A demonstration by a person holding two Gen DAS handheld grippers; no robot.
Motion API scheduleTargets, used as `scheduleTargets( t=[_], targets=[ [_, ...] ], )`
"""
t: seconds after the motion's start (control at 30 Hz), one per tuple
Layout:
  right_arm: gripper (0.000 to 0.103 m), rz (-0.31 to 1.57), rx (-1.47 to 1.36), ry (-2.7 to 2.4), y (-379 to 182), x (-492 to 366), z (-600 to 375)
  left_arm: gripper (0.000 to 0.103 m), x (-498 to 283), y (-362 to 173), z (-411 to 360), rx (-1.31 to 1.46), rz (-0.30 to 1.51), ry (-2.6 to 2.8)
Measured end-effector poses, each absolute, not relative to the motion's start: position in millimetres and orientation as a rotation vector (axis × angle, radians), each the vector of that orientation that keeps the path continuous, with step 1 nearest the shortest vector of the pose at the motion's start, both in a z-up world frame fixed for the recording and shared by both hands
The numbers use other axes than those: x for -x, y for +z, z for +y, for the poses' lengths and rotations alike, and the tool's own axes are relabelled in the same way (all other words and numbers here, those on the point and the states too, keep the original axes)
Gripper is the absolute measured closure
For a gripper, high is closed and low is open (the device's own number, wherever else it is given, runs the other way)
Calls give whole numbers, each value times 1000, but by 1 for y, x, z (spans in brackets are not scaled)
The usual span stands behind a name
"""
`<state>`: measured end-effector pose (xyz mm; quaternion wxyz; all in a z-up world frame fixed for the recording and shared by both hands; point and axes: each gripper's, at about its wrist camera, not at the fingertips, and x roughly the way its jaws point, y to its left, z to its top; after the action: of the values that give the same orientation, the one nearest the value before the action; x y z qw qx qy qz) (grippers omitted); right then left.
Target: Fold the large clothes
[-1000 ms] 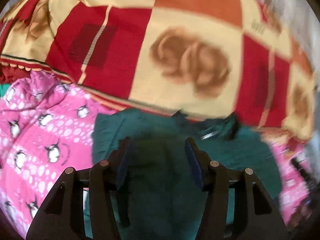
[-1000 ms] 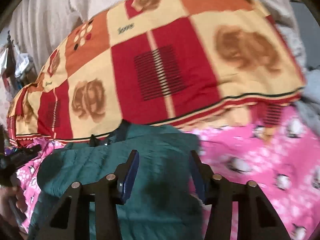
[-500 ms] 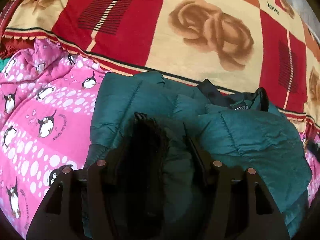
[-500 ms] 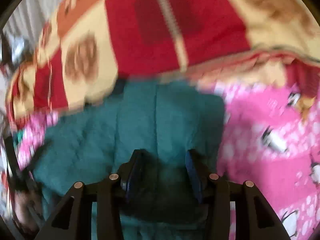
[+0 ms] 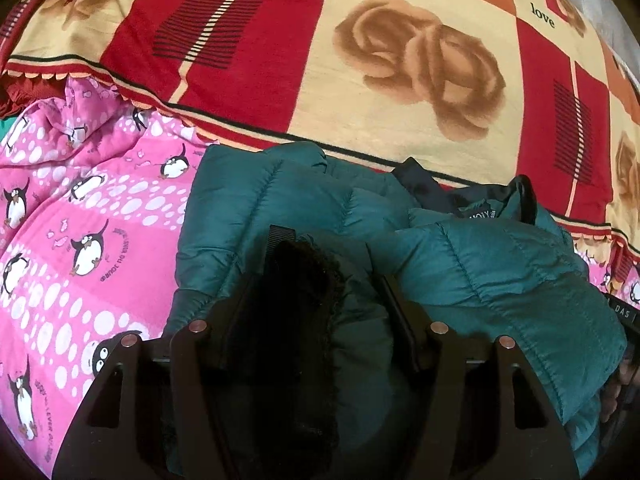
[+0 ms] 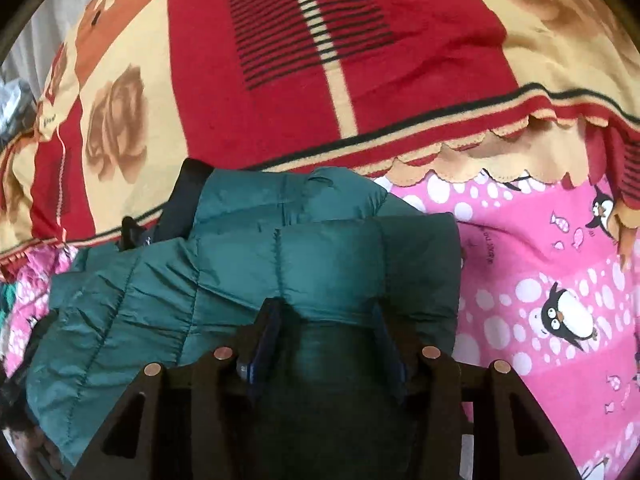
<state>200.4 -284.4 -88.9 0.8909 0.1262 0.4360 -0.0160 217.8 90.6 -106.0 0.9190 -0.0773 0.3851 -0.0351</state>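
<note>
A teal quilted puffer jacket [image 5: 492, 280] lies on a pink penguin-print sheet [image 5: 80, 232], its dark collar toward a red and cream blanket. It also shows in the right wrist view [image 6: 224, 280]. My left gripper [image 5: 316, 292] is shut on a bunched fold of the jacket with a black knit cuff [image 5: 304, 276] between its fingers. My right gripper [image 6: 326, 320] is shut on the jacket's thick folded edge near the sheet.
The red and cream rose-patterned blanket [image 5: 360, 60] is heaped behind the jacket and also shows in the right wrist view [image 6: 320, 60]. The pink sheet [image 6: 540, 300] spreads to the right in the right wrist view. The other gripper's edge [image 5: 624, 316] shows at far right.
Both grippers have come down onto the jacket and closed on its fabric. The jacket is now bunched and folded over itself between them.
</note>
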Motion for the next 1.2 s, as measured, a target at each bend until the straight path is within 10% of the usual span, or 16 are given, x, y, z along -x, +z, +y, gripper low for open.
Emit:
scheduleTargets(
  t=[1.2],
  targets=[
    [41, 874, 13, 75, -81, -158, -181, 22, -220, -102, 80, 100, 828, -75]
  ],
)
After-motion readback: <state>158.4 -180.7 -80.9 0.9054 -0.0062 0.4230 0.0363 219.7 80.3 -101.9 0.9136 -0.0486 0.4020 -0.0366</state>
